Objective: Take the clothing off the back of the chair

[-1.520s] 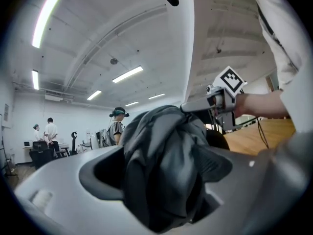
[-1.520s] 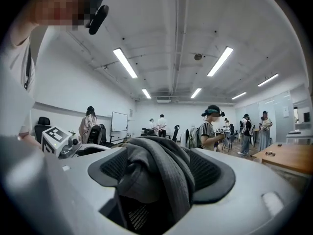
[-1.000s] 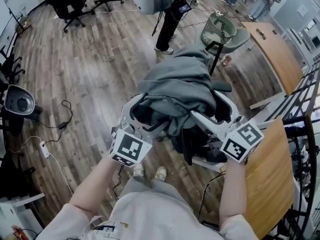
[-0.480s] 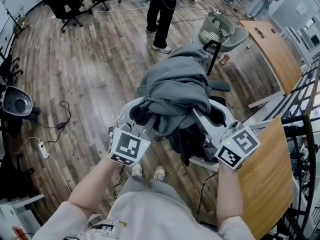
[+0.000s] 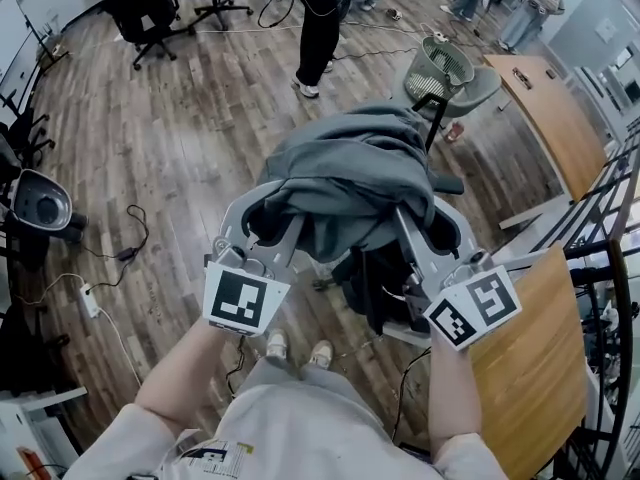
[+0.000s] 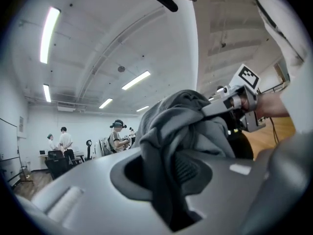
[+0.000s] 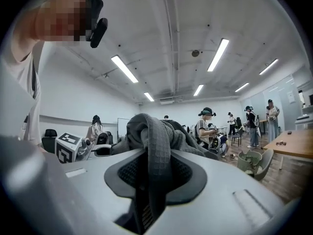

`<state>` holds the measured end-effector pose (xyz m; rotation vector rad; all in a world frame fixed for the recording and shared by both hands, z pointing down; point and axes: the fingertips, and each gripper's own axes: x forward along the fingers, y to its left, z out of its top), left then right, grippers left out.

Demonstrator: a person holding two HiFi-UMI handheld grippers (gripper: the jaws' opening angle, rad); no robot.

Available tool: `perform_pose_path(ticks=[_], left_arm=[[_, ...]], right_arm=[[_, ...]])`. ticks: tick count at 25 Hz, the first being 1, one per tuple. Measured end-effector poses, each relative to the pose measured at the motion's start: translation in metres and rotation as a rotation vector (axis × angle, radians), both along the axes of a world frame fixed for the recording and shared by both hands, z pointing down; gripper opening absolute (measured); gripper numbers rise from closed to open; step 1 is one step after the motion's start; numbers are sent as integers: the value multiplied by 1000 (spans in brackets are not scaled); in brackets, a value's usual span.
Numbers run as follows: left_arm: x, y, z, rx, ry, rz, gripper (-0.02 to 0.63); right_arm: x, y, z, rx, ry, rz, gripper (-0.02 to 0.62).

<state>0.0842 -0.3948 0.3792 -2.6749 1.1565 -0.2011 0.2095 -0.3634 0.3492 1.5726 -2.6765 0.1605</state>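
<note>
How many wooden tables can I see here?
2: one wooden table at the upper right of the head view; another at its lower right edge. More may be out of view.

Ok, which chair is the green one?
The mesh-backed chair beside the wooden table, beyond the grey clothing; the office chairs are black.

Open-plan office or lab: wood-plank floor (image 5: 190,138), black rolling office chairs (image 5: 145,13), a wooden counter (image 5: 545,108), ceiling strip lights (image 7: 217,54), a floor power strip (image 5: 88,300), and standing people wearing headgear (image 7: 208,126).
</note>
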Motion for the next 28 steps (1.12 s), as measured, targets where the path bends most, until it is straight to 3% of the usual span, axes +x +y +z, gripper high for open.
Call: perform_pose_path(ticks=[9,16,21,28], left_arm=[[-49,19,-72,89,62,-77,92],[-95,48,-115,146,43,-181,92],[-153,71,-124,161,67,-260,92],[-208,108,-135,203,36,-341,92]], right_arm=[[-44,15,-69,195,22,-44,92],[-85,31,-109,281,-29,-145,92],[-142,47,-122,354,-35,-213,92],[-197,70,-131,383,-82,-305,94]])
